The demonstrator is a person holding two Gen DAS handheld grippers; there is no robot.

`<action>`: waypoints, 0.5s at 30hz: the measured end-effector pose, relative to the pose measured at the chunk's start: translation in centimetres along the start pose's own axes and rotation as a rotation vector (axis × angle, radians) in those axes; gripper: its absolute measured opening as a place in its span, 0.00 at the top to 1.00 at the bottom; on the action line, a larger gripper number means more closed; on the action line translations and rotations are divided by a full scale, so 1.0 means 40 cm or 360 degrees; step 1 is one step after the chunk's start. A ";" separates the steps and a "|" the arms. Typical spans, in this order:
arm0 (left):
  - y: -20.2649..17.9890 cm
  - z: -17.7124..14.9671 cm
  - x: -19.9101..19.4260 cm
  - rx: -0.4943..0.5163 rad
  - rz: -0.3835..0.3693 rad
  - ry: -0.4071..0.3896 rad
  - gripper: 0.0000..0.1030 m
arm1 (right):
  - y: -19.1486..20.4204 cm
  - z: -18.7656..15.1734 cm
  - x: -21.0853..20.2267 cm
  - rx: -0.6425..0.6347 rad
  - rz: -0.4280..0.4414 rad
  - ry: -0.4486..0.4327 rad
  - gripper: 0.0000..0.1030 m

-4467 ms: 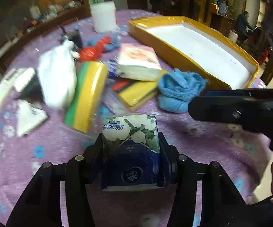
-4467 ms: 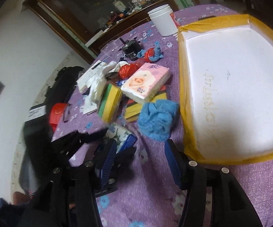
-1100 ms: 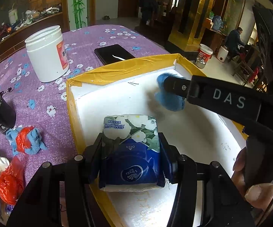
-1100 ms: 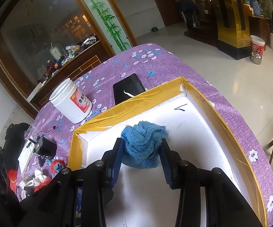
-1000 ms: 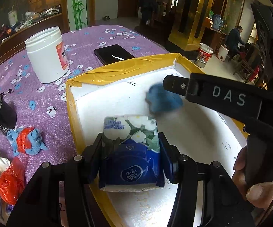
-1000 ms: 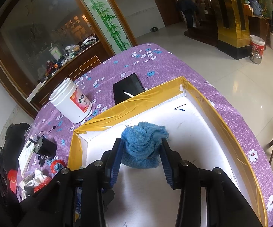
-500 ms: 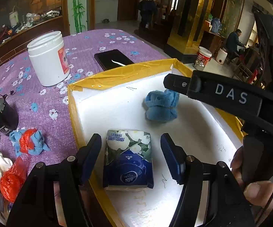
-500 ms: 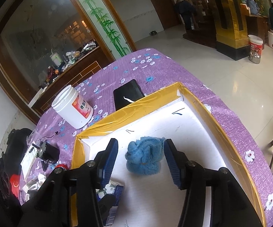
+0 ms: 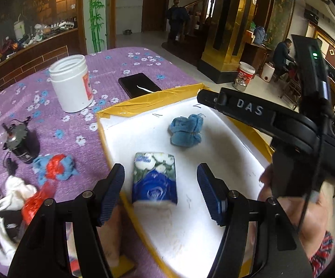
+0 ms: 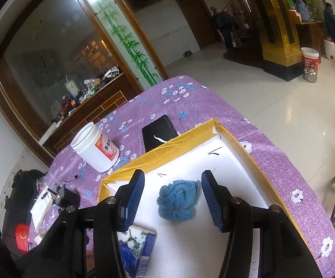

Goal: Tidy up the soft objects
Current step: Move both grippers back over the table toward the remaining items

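A white box with a yellow taped rim [image 9: 144, 98] [image 10: 167, 149] sits on the purple flowered table. A blue and floral tissue pack [image 9: 154, 178] [image 10: 136, 247] lies inside it near the left wall. A blue knitted cloth [image 9: 186, 129] [image 10: 178, 200] lies further in. My left gripper [image 9: 160, 193] is open and empty, its fingers either side of the tissue pack and above it. My right gripper [image 10: 172, 200] is open and empty, its fingers either side of the blue cloth.
A white jar [image 9: 71, 88] [image 10: 95, 148] and a black phone [image 9: 139, 85] [image 10: 159, 132] lie beyond the box. Left of it are a small black motor [image 9: 20, 143], a blue and red cloth [image 9: 55, 166], a red bag [image 9: 35, 203] and white cloths [image 9: 9, 194].
Both grippers have opened over the box. The tissue pack and the blue cloth now lie on the box floor, and both grippers have drawn back and up a little.
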State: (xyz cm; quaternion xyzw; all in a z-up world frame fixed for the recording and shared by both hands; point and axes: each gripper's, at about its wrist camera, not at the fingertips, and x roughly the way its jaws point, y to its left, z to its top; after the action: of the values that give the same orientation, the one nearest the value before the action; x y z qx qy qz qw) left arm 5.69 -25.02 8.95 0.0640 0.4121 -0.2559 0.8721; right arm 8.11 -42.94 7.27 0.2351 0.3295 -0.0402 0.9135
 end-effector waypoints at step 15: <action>0.106 -0.156 -0.183 0.0015 0.0047 -0.0091 0.38 | 0.188 -0.141 -0.148 -0.0240 0.0230 -0.0012 0.36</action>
State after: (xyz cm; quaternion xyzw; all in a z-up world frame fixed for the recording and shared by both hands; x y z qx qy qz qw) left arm -0.34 -16.48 9.98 0.0668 0.3847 -0.2465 0.8870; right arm 1.92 -34.20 10.20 0.1888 0.3103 0.0499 0.9304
